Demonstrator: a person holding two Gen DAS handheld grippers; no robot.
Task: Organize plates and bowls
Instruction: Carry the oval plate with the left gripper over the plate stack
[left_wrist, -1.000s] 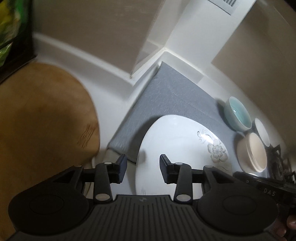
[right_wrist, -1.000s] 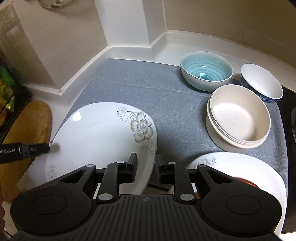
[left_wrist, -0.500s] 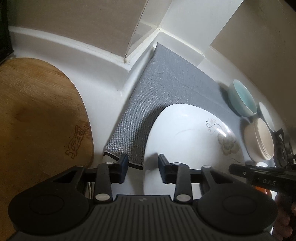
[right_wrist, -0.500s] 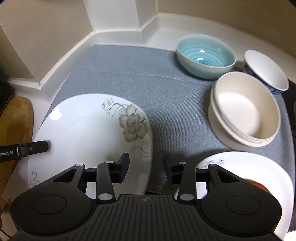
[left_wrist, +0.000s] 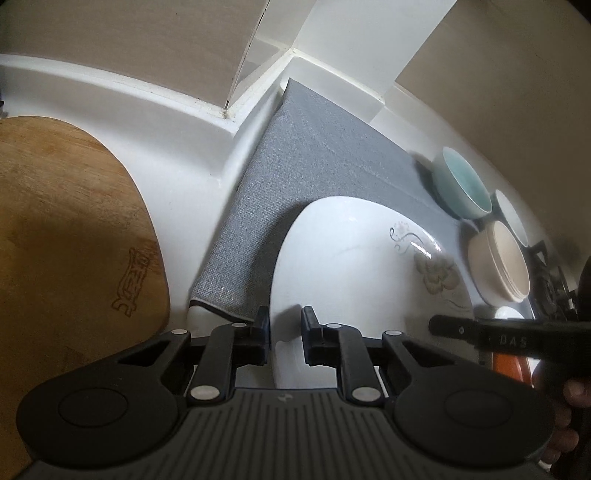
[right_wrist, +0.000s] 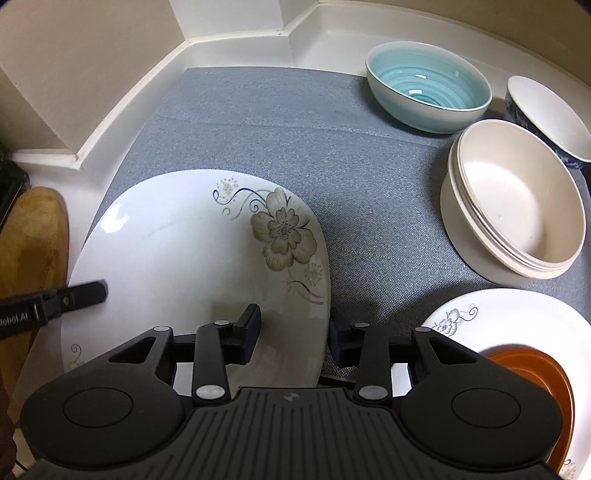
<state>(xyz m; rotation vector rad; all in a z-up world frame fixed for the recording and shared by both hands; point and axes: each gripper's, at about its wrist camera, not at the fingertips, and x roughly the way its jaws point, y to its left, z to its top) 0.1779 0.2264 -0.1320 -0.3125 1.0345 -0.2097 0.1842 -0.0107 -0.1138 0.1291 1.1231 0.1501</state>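
Altogether two flowered plates (right_wrist: 177, 258), three separate bowls (right_wrist: 428, 85).

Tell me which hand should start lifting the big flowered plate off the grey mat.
Left, probably. The left gripper is closing with the flowered plate rim between its fingers. The right gripper also straddles the opposite rim and is closing, but stands wider.
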